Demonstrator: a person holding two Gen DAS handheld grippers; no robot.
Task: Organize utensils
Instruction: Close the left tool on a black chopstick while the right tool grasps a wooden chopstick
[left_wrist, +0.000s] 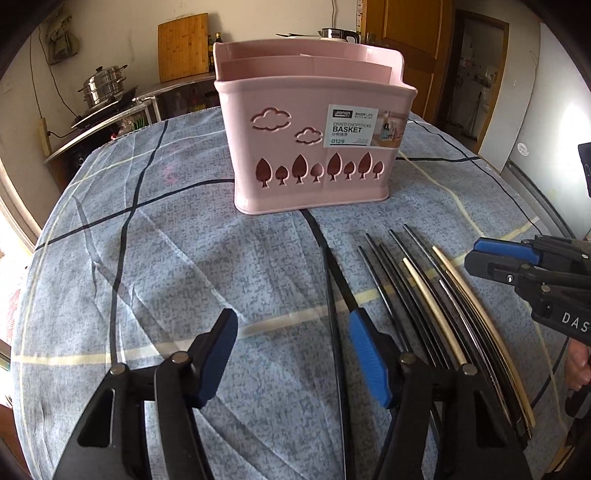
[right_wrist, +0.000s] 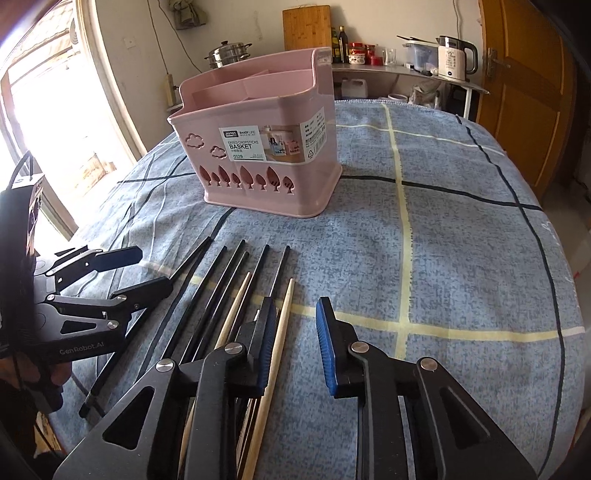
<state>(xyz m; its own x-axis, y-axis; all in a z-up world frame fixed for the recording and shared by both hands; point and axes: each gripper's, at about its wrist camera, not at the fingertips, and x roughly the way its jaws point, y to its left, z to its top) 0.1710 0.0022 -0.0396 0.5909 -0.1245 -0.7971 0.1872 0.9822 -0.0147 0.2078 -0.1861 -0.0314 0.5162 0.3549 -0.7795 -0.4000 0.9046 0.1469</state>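
Chopsticks lie loose on the worktop, in front of the pink basket and not yet in it.

They fan out in a row just short of the basket's front wall, mostly black ones with two pale wooden ones among them. My right hand-held gripper hangs over the wooden stick farthest from the basket's cloud cut-outs, jaws partly drawn in, released, the stick running beside the left pad and untouched. My left hand-held gripper stands released over the black chopstick that points at the basket's base, astride it but gripping nothing. To do this well, I should centre one stick between the pads, clamp near its middle so it does not tip, then lift it clear of its neighbours before swinging to a basket compartment.
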